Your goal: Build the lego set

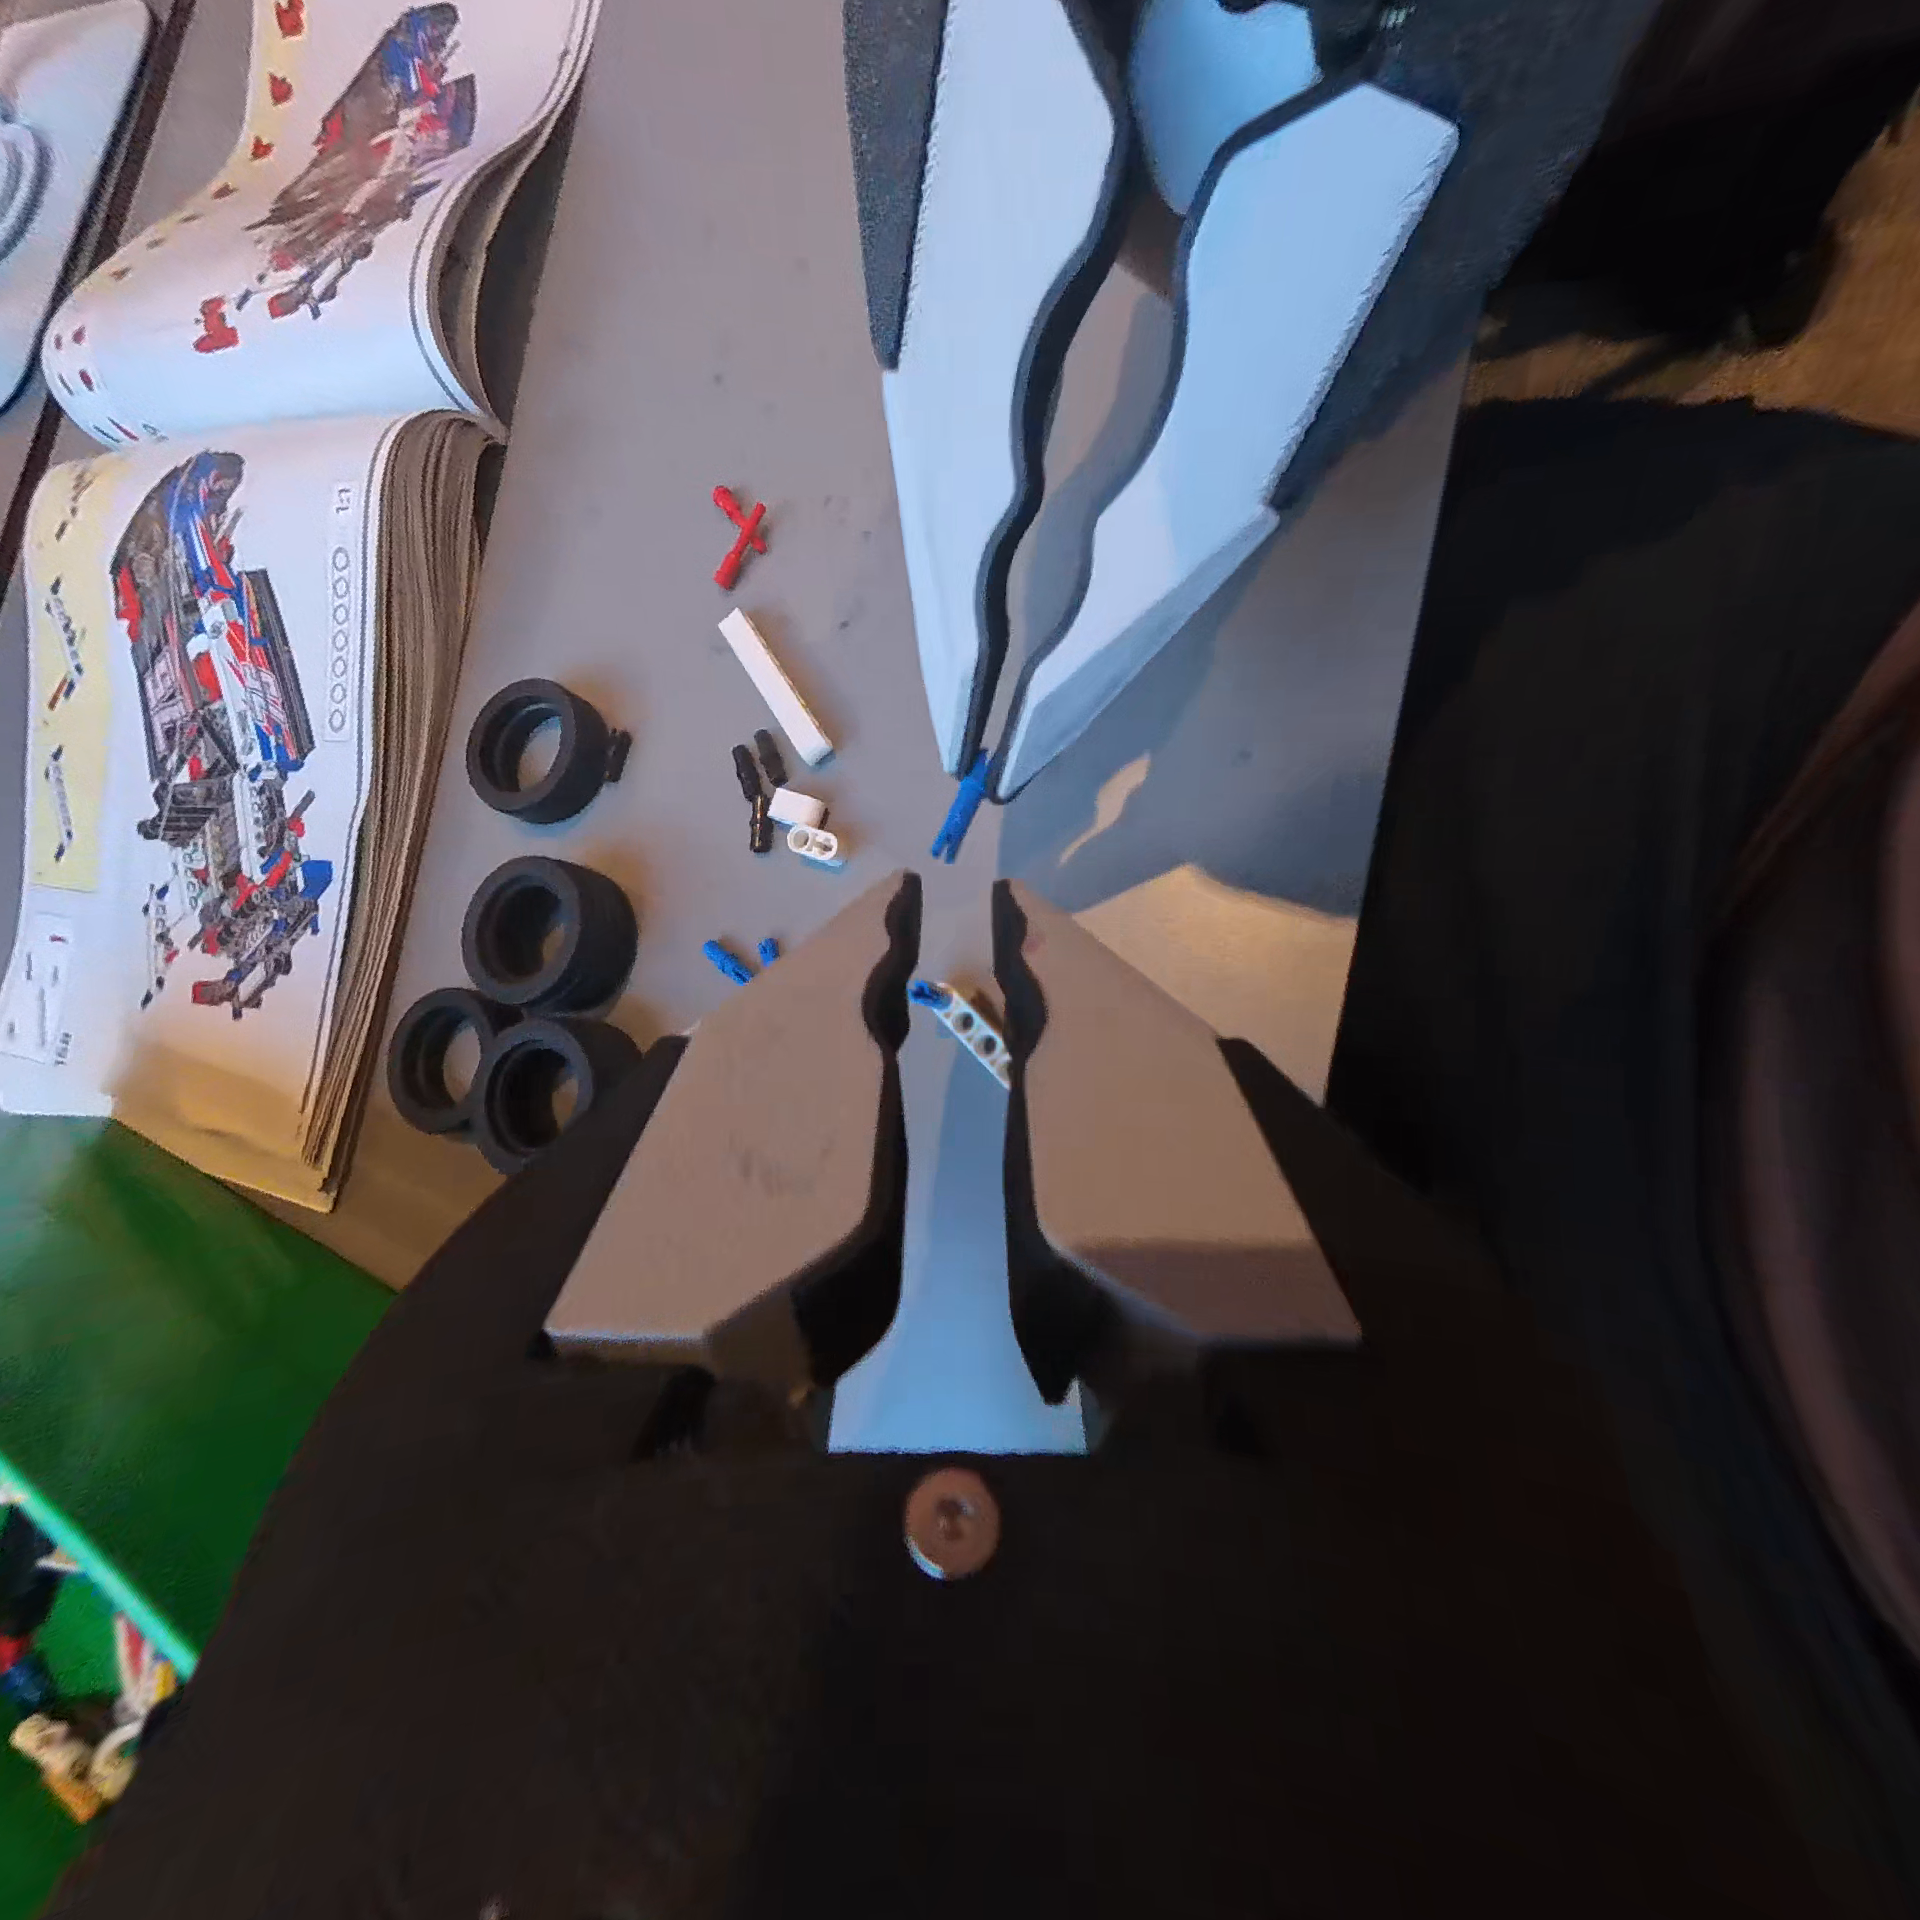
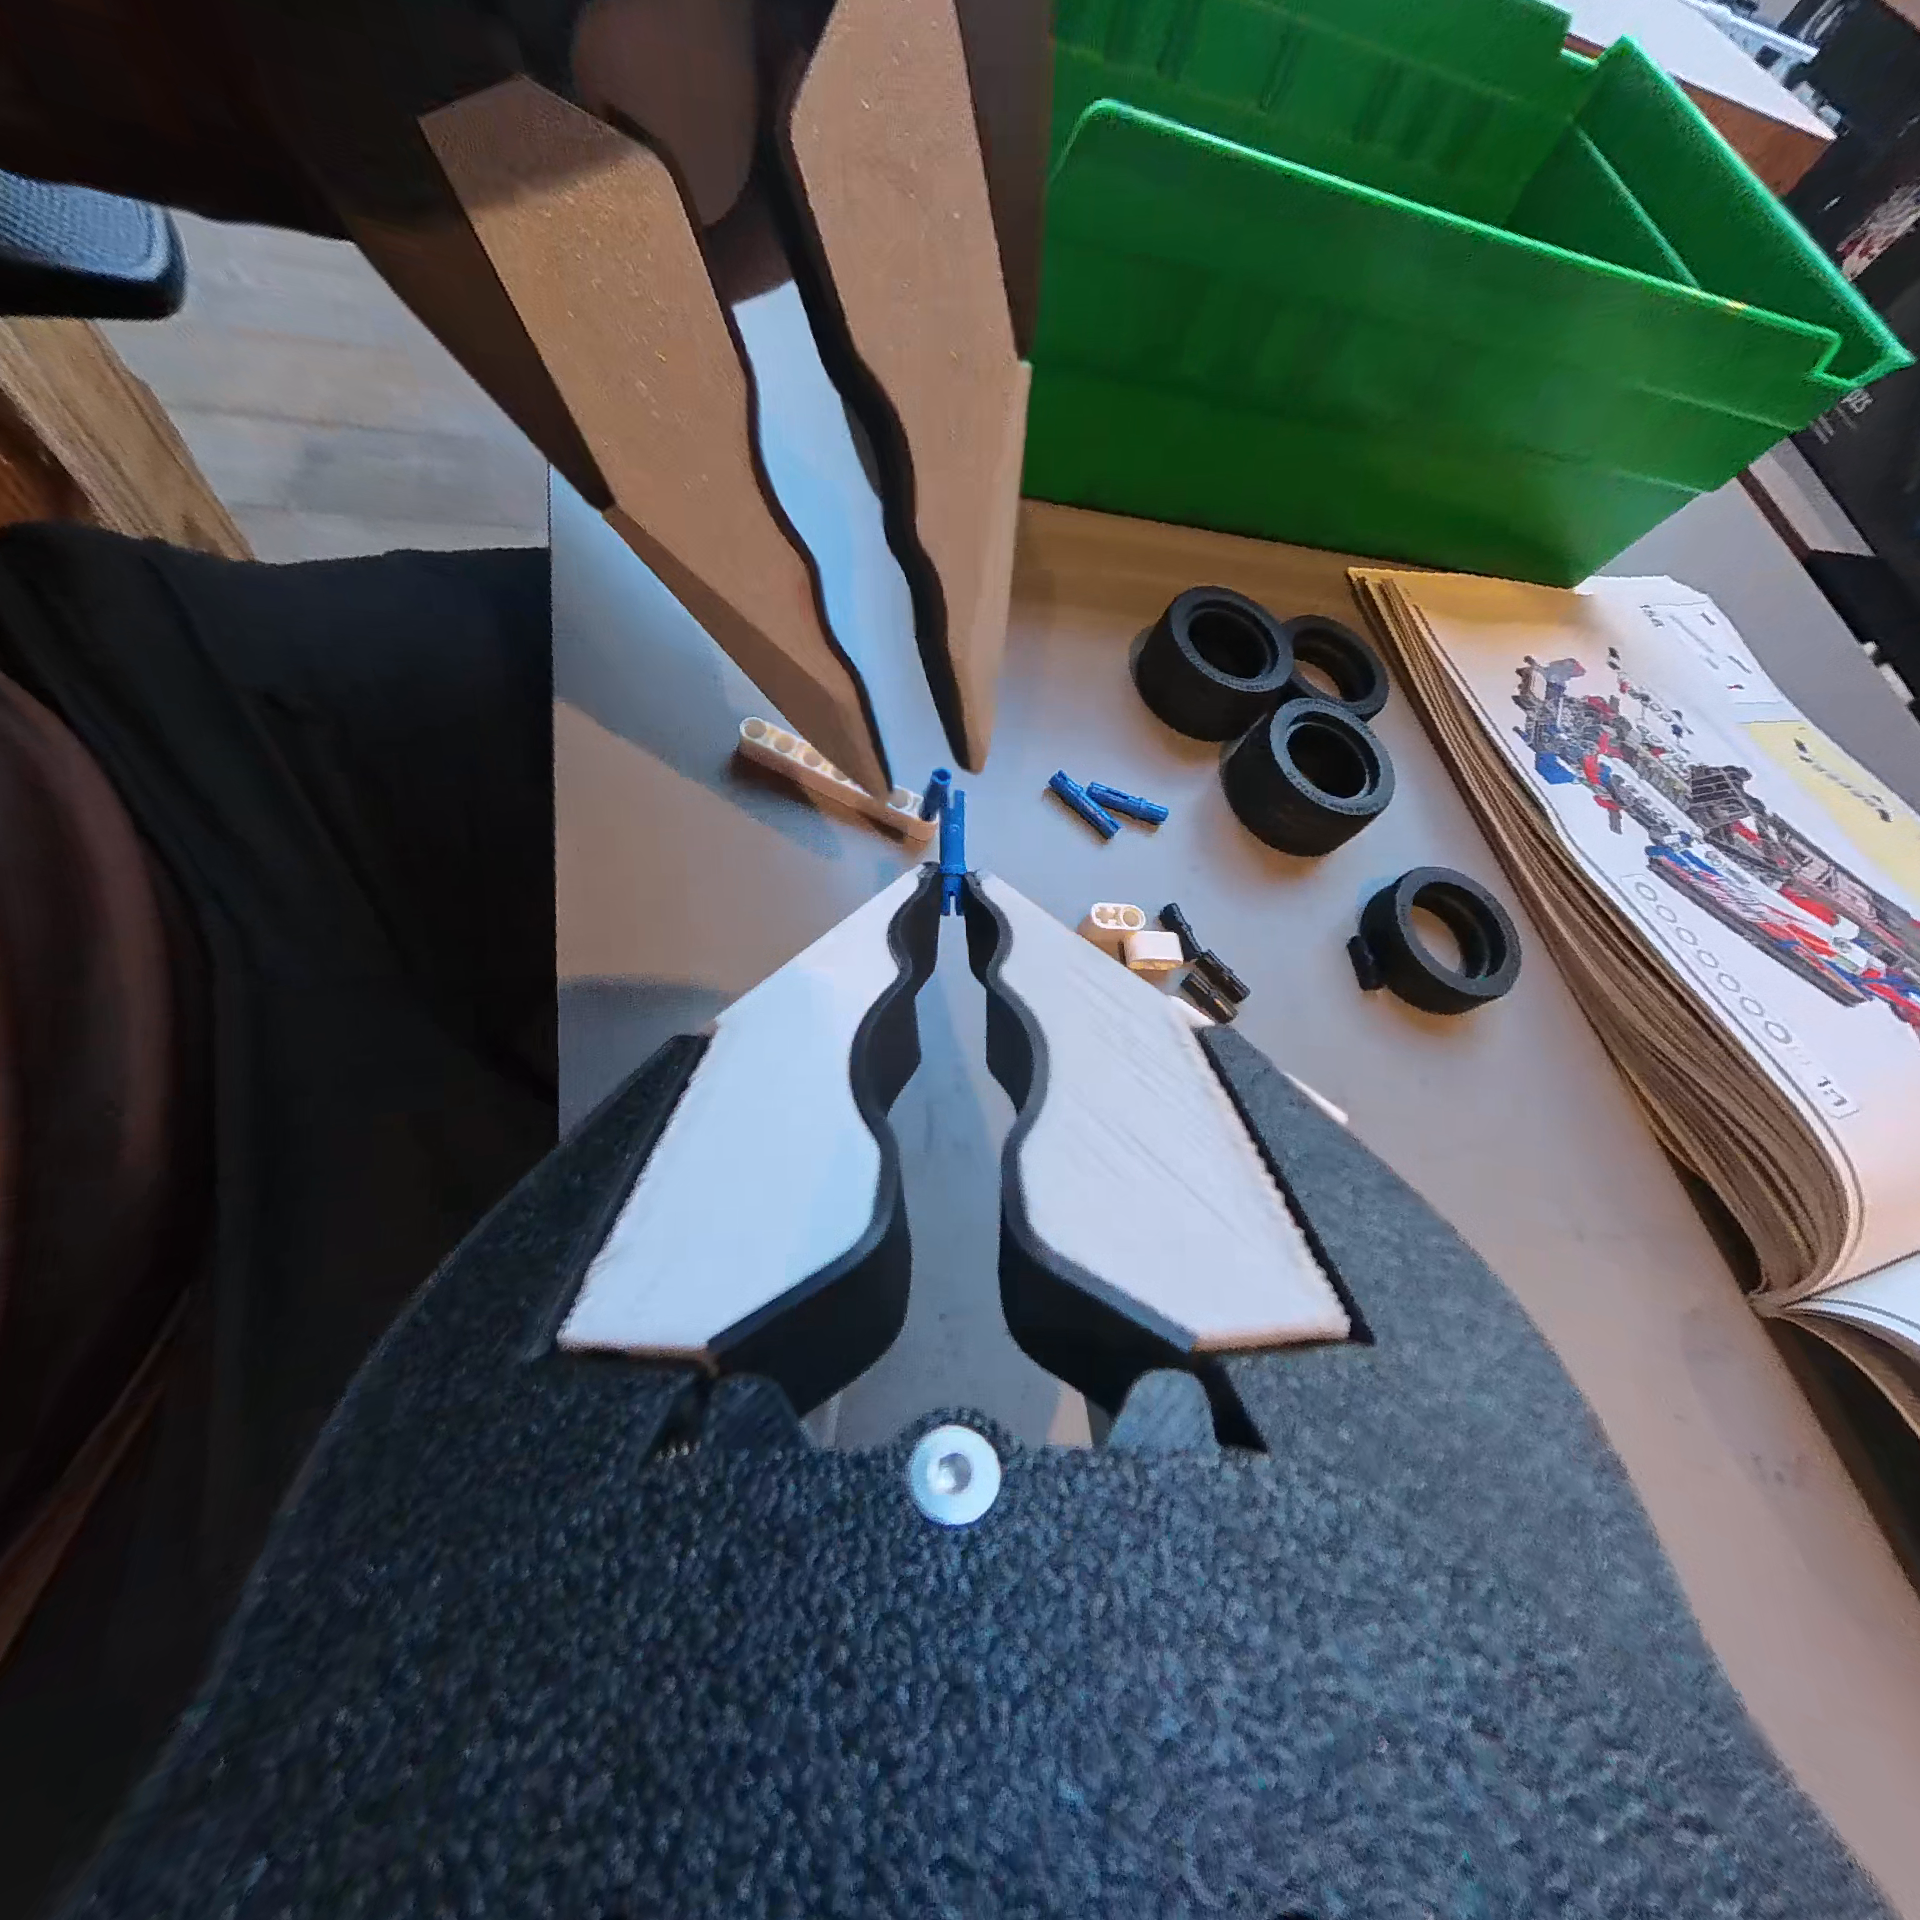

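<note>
A small blue pin (image 2: 950, 854) is sticking out from between the tips of the right gripper (image 2: 943, 883), whose white fingers are clenched on the pin's lower end. The pin is pointing forward, away from the gripper body, above a grey table (image 2: 1403, 1195). In the left wrist view the same blue pin (image 1: 958, 808) is hanging from the white tips of the right gripper (image 1: 977, 774), which is reaching in from the top of the picture.

Just beyond the pin, a white beam with a row of holes (image 2: 831, 777) is lying on the table near its edge, with a second blue pin (image 2: 933, 792) standing in its near end. The left gripper (image 2: 925, 764), with tan fingers, is coming down from above with one fingertip touching the beam. Its jaws are parted, with a clear gap between the tips and nothing held between them. In its own view, the left gripper (image 1: 956, 894) is framing the white beam (image 1: 977, 1029) and its blue pin (image 1: 923, 994) in the gap.

Further out on the table, two loose blue pins (image 2: 1107, 802) are lying side by side. Near them are two short white connectors (image 2: 1132, 933) and a few black pins (image 2: 1205, 961). Four black tyres (image 2: 1304, 774) are grouped beside an open instruction booklet (image 2: 1621, 883). A long white beam (image 1: 774, 686) and a red cross-shaped piece (image 1: 740, 535) are lying farther along. Green plastic bins (image 2: 1403, 312) are standing at the back of the table.
</note>
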A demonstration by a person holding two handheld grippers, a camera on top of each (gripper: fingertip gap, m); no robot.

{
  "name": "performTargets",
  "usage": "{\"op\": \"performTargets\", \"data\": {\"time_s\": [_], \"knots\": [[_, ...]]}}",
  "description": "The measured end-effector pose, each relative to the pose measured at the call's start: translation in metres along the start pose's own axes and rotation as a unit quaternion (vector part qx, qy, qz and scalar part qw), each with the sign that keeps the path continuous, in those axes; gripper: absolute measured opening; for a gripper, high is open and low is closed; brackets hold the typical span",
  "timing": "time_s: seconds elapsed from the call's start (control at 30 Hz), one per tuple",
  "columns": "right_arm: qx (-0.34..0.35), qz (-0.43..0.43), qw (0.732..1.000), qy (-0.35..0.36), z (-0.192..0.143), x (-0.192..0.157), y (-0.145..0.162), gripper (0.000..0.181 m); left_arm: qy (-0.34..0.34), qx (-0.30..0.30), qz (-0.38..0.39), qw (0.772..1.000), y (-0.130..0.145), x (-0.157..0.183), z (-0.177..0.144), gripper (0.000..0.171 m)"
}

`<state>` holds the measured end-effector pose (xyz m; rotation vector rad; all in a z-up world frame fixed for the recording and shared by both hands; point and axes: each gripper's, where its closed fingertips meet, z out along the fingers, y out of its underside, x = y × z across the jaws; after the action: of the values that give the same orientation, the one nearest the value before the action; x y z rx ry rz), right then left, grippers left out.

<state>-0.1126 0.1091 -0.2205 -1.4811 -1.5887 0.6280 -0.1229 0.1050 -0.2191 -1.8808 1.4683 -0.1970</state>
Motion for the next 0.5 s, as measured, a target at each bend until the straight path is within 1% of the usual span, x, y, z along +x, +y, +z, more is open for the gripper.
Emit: {"op": "performTargets", "data": {"time_s": [0.1,0.2,0.3,0.5], "knots": [[-0.007,-0.010,1.000,0.002,0.001,-0.002,0.001,0.004,-0.008,-0.014,0.007,1.000,0.000,-0.002,0.006,0.010],[-0.016,-0.018,1.000,0.006,0.001,-0.001,0.005,0.004,0.000,-0.011,0.007,1.000,-0.001,0.001,0.010,0.006],[-0.022,-0.023,0.999,0.004,0.001,-0.002,0.007,0.004,-0.011,-0.014,0.017,1.000,-0.001,0.001,0.013,0.002],[-0.023,-0.033,0.999,-0.002,0.002,-0.006,0.006,0.004,-0.010,-0.012,0.024,1.000,0.000,0.005,0.015,0.003]]}}
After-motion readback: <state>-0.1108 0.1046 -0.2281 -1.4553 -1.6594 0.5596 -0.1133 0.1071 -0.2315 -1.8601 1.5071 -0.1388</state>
